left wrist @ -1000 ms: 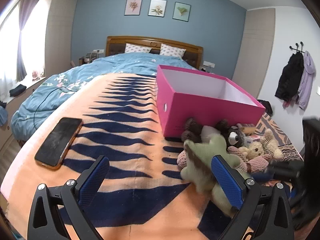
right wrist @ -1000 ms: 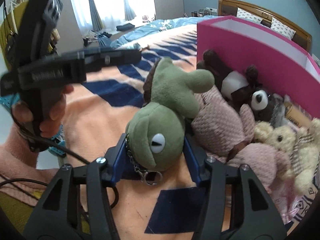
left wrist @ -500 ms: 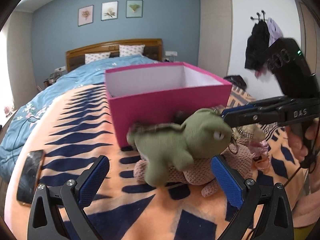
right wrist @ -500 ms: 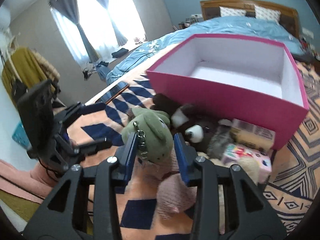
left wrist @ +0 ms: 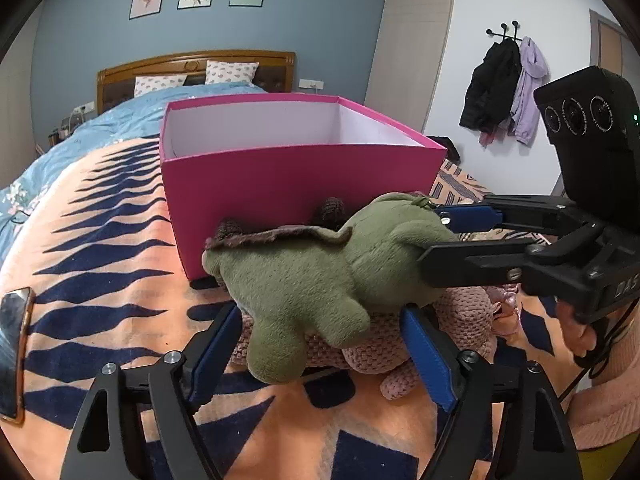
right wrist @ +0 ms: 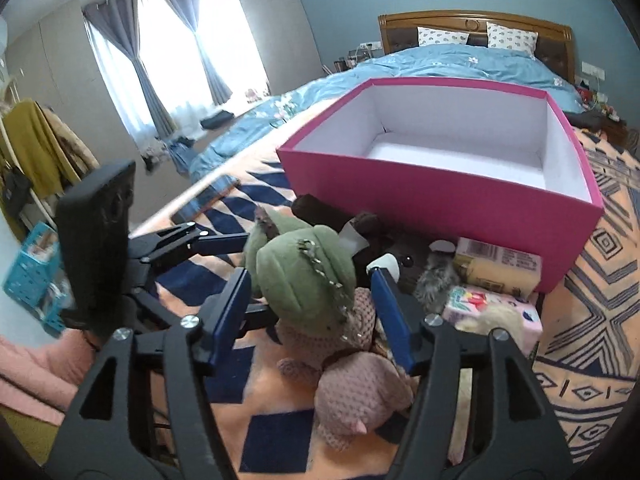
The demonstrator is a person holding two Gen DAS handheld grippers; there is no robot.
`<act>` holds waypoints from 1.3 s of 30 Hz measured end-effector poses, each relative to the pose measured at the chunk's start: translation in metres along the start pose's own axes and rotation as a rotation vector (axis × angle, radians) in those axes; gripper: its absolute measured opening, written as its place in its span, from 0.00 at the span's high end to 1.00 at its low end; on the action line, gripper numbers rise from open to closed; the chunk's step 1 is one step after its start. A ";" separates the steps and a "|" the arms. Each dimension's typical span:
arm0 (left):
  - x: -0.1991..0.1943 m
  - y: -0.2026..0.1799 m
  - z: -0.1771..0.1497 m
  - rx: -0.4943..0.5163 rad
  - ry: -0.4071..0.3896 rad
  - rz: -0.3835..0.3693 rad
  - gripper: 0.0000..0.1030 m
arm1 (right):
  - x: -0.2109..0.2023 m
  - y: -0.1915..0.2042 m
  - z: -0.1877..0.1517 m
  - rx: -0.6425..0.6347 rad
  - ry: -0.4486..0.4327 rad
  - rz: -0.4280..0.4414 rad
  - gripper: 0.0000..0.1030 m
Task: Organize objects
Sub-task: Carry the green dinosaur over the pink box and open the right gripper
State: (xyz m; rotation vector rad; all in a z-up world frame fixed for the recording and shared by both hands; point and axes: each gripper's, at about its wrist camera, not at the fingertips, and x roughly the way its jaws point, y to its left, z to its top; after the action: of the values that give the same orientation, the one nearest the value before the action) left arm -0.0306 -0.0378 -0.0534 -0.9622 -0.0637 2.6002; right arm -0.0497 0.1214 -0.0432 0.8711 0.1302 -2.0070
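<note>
A green plush dinosaur [left wrist: 320, 276] lies across a pink knitted plush [left wrist: 460, 312] in front of the pink box [left wrist: 296, 184]. My left gripper [left wrist: 320, 312] straddles its body, jaws closing, with a gap still showing at the right pad. My right gripper [left wrist: 434, 236] comes in from the right around the toy's head [right wrist: 308, 276]. In the right wrist view that gripper [right wrist: 310, 276] is opening, and both pads stand clear of the head. The box [right wrist: 440, 204] is empty, white inside.
A phone [left wrist: 12, 344] lies at the blanket's left edge. Against the box front sit a brown plush [right wrist: 332, 216], a yellow pack [right wrist: 500, 268], a flowered tissue pack [right wrist: 492, 304] and a cream teddy [right wrist: 492, 320]. A hand and pink sleeve [left wrist: 600, 380] hold the right gripper.
The right gripper lifted the green dinosaur by the head over the pink plush, then widened off it. The left gripper swung toward the toy and narrowed around its body.
</note>
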 end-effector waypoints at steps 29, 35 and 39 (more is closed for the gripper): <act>-0.042 -0.003 0.109 0.051 -0.182 0.086 0.32 | -0.046 -0.024 0.091 -0.128 -0.167 0.102 0.49; -0.016 0.017 0.128 0.015 -0.141 0.101 0.32 | -0.025 -0.040 0.117 -0.133 -0.144 0.106 0.49; 0.004 0.032 0.134 -0.021 -0.102 0.092 0.32 | -0.006 -0.055 0.125 -0.124 -0.098 0.109 0.49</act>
State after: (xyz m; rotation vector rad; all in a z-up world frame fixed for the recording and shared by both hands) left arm -0.1291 -0.0548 0.0416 -0.8575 -0.0751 2.7373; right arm -0.1564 0.1060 0.0402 0.6852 0.1470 -1.9139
